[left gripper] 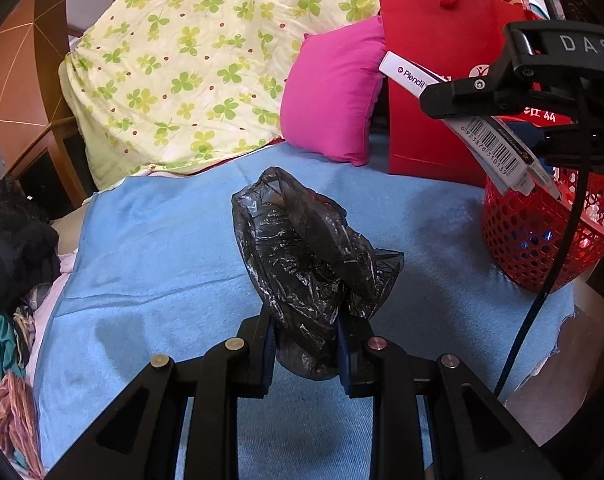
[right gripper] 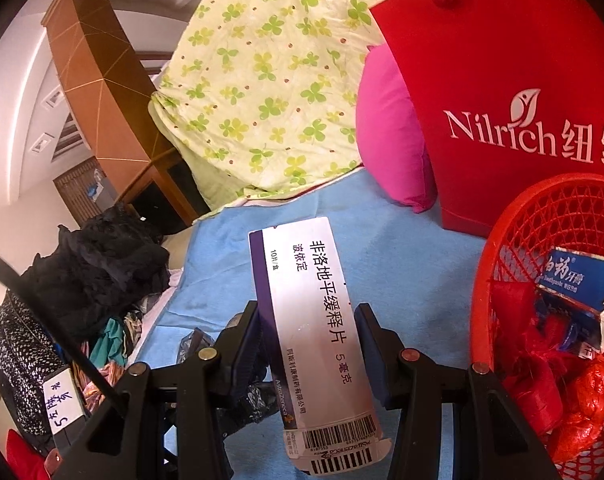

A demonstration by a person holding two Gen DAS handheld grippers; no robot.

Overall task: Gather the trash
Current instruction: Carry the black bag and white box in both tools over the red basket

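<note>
My left claw (left gripper: 307, 354) pinches a black plastic bag (left gripper: 305, 256) over the blue bed cover (left gripper: 162, 240); my right claw (right gripper: 307, 344) pinches a medicine box (right gripper: 313, 320). The red basket (right gripper: 497, 264) at right already holds wrappers; both pieces remain to drop in.

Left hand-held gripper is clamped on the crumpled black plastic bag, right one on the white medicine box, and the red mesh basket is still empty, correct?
Not quite: the red mesh basket already holds a torn toothpaste box and red wrappers, as the right wrist view shows. The left hand-held gripper does clamp the crumpled black plastic bag, the right hand-held gripper the white medicine box.
</note>
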